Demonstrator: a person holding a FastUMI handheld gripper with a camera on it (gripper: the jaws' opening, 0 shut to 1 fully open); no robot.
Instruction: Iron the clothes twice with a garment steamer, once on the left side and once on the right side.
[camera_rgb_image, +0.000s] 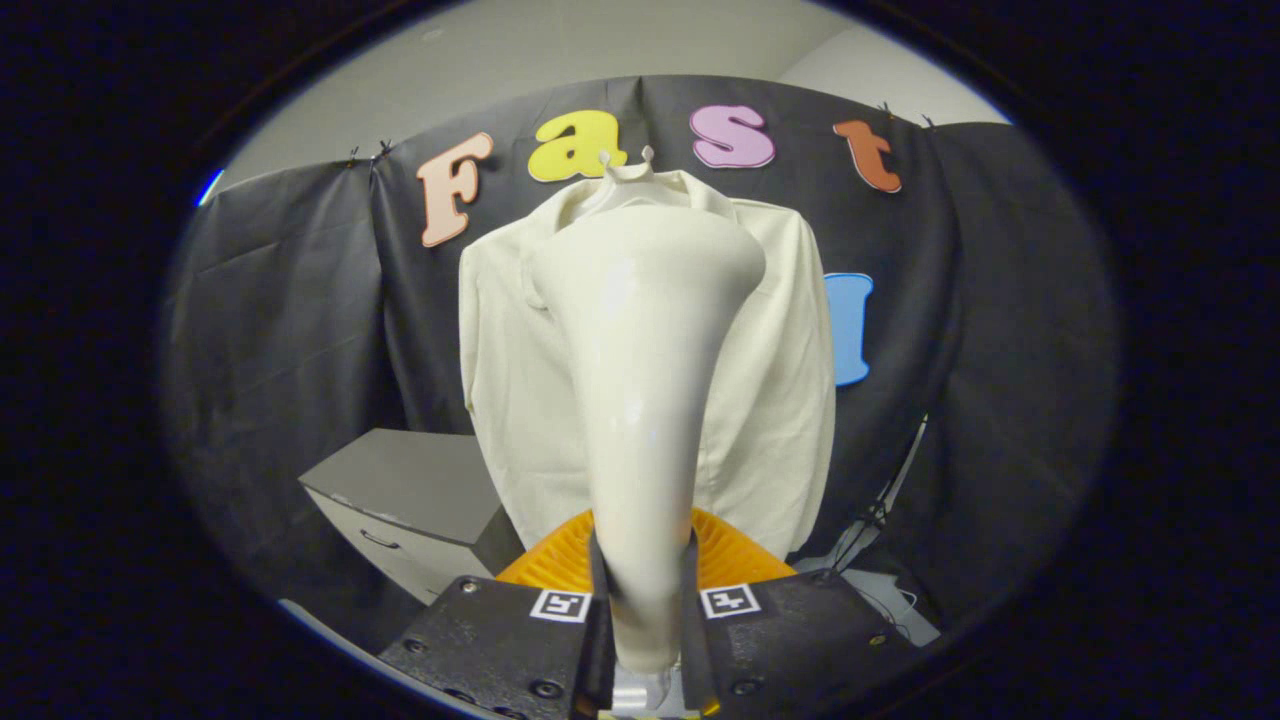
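Gripping steamer (645, 400) w/ gripper (645, 590), both fingers clamping its handle. Aiming head at shirt (780, 400) on hanger, approx. centre; judging neither L nor R pass finished yet.

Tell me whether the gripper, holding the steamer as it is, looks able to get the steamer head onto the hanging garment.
Probably yes: the gripper is shut on the steamer, whose head points at the garment straight ahead, nothing between them.

- No readable words, brands or numbers appeared.
- Two square black-and-white coded markers (560, 605) sat on the gripper (645, 565), its fingers clamped on the garment steamer (645, 380).
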